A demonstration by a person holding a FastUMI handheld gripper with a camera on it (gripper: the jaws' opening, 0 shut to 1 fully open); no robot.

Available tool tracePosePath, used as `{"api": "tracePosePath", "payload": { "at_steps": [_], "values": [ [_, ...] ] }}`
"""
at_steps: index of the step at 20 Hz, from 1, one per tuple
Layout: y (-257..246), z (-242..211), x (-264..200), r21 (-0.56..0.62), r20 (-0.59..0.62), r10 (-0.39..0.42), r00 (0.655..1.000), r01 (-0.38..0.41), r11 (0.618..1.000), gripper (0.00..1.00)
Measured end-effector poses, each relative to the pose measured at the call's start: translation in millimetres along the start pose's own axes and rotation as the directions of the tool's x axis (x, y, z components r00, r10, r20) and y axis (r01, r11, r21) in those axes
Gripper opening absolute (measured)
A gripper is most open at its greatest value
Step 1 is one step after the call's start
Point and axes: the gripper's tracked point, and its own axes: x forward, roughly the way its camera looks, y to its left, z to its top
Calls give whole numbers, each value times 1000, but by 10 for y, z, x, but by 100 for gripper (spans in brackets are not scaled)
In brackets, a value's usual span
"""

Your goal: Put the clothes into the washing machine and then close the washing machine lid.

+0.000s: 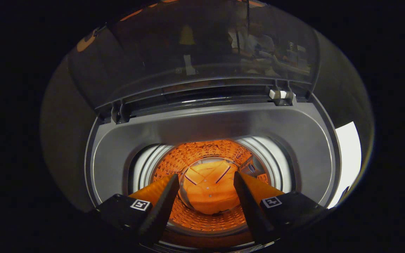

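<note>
An orange collared shirt (pixel 208 189) with small buttons lies folded at the bottom of the washing machine drum (pixel 202 154), whose perforated wall glows orange. My gripper (pixel 206 177) hovers above the drum mouth, open, with the shirt well below and between the two fingers (pixel 165 196), which touch nothing. The transparent dark lid (pixel 209 49) stands raised behind the opening, hinged along the back of the grey top panel (pixel 206 121).
A white latch piece (pixel 280 95) sits at the lid's right hinge. The grey rim of the machine rings the drum opening. A bright white surface (pixel 346 154) shows beyond the machine's right side. Reflections of the room show in the lid.
</note>
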Motion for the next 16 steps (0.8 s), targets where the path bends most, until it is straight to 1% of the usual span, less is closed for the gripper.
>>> {"api": "tracePosePath", "payload": {
  "at_steps": [3,6,8,12,16],
  "values": [
    [-4,18,-115,-3,11,-1,1000,1,1000,100],
    [-20,130,-319,13,67,-6,998,5,1000,100],
    [-38,217,-499,17,104,-27,994,25,1000,99],
    [-15,342,-900,5,161,-42,986,42,999,99],
    [14,484,-1338,-12,235,-73,969,78,997,100]
  ]
}}
